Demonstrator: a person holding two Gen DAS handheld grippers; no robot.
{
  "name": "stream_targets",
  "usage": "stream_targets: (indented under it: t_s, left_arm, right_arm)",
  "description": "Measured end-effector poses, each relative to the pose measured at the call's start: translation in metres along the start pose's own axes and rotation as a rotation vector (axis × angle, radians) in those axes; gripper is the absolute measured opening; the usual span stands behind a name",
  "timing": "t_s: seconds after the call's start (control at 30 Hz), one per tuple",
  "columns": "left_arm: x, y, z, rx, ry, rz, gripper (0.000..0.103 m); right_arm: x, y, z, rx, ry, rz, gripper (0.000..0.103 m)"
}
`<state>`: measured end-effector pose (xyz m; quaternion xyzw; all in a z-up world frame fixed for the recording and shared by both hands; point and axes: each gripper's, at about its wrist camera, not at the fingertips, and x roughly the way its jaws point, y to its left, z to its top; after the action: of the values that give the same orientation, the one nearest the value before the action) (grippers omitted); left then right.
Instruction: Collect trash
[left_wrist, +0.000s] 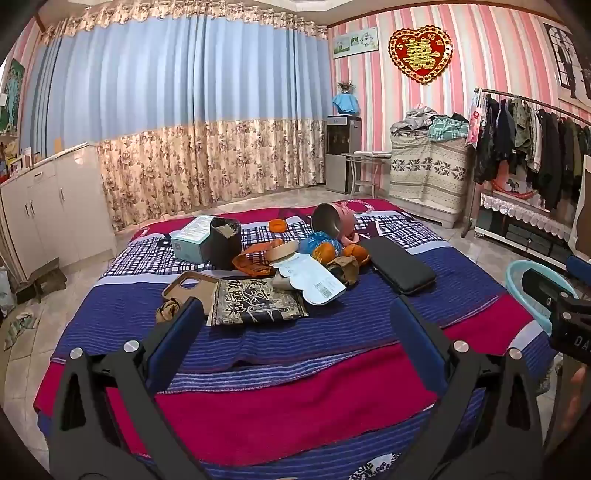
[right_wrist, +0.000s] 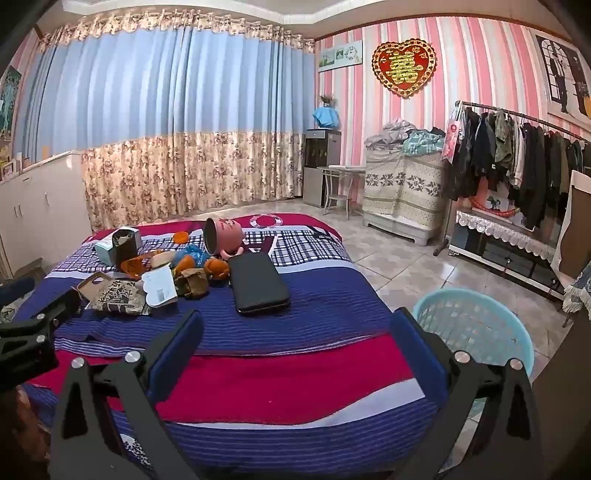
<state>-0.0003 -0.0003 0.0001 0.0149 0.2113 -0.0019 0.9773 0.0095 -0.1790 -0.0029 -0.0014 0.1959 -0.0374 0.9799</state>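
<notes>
Two wide-angle views look across a bed (left_wrist: 295, 406) covered in a red, blue and plaid blanket, with your grippers hovering over its near edge. Your left gripper (left_wrist: 297, 321) is spread wide with nothing between its blue pads, and your right gripper (right_wrist: 295, 332) is likewise spread and empty.

A pale blue plastic basket (right_wrist: 480, 332) stands on the tiled floor just beside the bed's right edge. Your right view shows its perforated wall and rim in full; your left view catches only a sliver of its rim (left_wrist: 517, 273) behind the right gripper's body.

Spread over the middle of the bed is the pile of trash. From larger to smaller: a black flat case (left_wrist: 402, 266) on the right of the pile, a tipped-over pink cup (left_wrist: 332, 221) behind it, a pale boxed carton (left_wrist: 190, 240) with a dark cylindrical container (left_wrist: 225, 243) touching it, and a brown printed paper bag (left_wrist: 255, 306) nearest you. On the bag lies a white label card (left_wrist: 314, 280), beside crumpled orange wrappers (left_wrist: 255, 262) and a blue plastic wad (left_wrist: 317, 242).

Only your left view shows a small crumpled brown scrap (left_wrist: 168, 310) touching the left pad.
</notes>
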Motion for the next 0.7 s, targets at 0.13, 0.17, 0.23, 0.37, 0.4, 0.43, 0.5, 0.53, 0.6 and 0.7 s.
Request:
stream_targets:
  t_s: [0.13, 0.17, 0.23, 0.37, 0.4, 0.43, 0.5, 0.53, 0.6, 0.7]
  left_arm:
    - [0.000, 0.001, 0.001, -0.001, -0.002, 0.000, 0.098]
    - [0.000, 0.001, 0.001, -0.003, -0.005, 0.000, 0.098]
    - [-0.009, -0.001, 0.006, -0.006, -0.010, -0.004, 0.098]
    - [-0.016, 0.003, 0.007, -0.012, -0.004, -0.012, 0.098]
    - [-0.015, 0.003, 0.008, -0.012, 0.000, -0.011, 0.098]
    - [-0.008, -0.001, 0.005, 0.001, -0.006, -0.006, 0.098]
    - [-0.005, 0.000, 0.006, -0.001, -0.003, -0.009, 0.098]
    - [-0.004, 0.000, 0.006, -0.003, -0.002, -0.010, 0.098]
    - [-0.002, 0.001, 0.007, -0.003, -0.004, -0.009, 0.098]
    - [-0.003, -0.003, 0.002, 0.008, -0.014, -0.001, 0.098]
  right_arm:
    - [-0.002, -0.001, 0.001, 0.004, -0.011, -0.001, 0.099]
    - [-0.004, -0.001, 0.001, 0.002, -0.017, -0.002, 0.099]
    - [-0.006, -0.001, 0.002, -0.003, -0.026, -0.008, 0.099]
    - [0.002, -0.006, -0.001, -0.011, -0.008, -0.017, 0.099]
    - [0.003, -0.007, 0.000, -0.012, -0.008, -0.019, 0.099]
    - [0.003, -0.008, 0.000, -0.014, -0.009, -0.022, 0.099]
    - [0.002, -0.007, 0.001, -0.013, -0.014, -0.031, 0.099]
    - [0.001, -0.007, 0.001, -0.013, -0.014, -0.031, 0.099]
    - [0.001, -0.007, 0.001, -0.013, -0.014, -0.032, 0.099]
    - [0.001, -0.009, 0.001, -0.015, -0.016, -0.035, 0.099]
